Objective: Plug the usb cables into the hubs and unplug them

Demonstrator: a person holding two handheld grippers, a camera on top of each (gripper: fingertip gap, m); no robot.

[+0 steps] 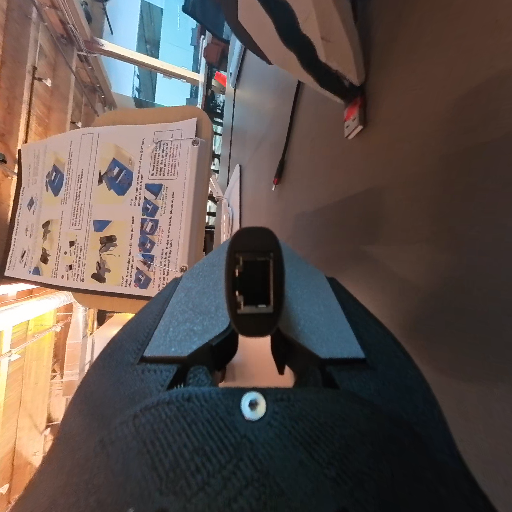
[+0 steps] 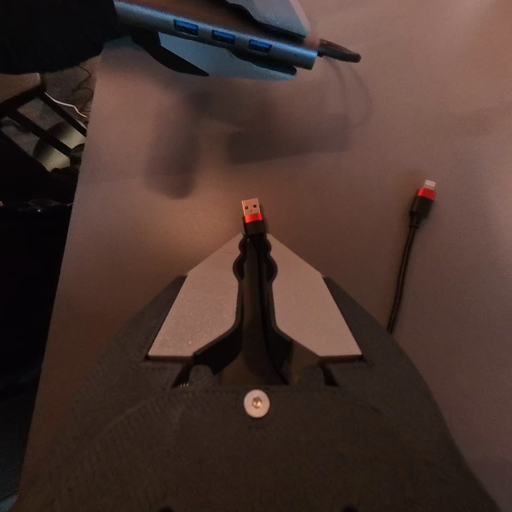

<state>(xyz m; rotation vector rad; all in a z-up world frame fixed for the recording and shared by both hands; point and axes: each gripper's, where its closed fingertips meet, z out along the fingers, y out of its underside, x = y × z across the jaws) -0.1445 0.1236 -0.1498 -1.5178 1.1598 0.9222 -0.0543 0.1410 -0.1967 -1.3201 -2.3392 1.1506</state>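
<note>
In the left wrist view my left gripper is shut on a dark grey USB hub, seen end-on with a square network port facing the camera. In the right wrist view the same hub shows three blue USB ports along its side, held in the left gripper above the table. My right gripper is shut on a USB cable behind its silver plug, which has a red band and points forward, well short of the hub. The plug also shows in the left wrist view.
The same cable's other end, a small plug with a red band, lies on the grey table to the right; it also shows in the left wrist view. A printed instruction sheet stands on a board at the table's far side. Left tips to right tips: about 11 centimetres.
</note>
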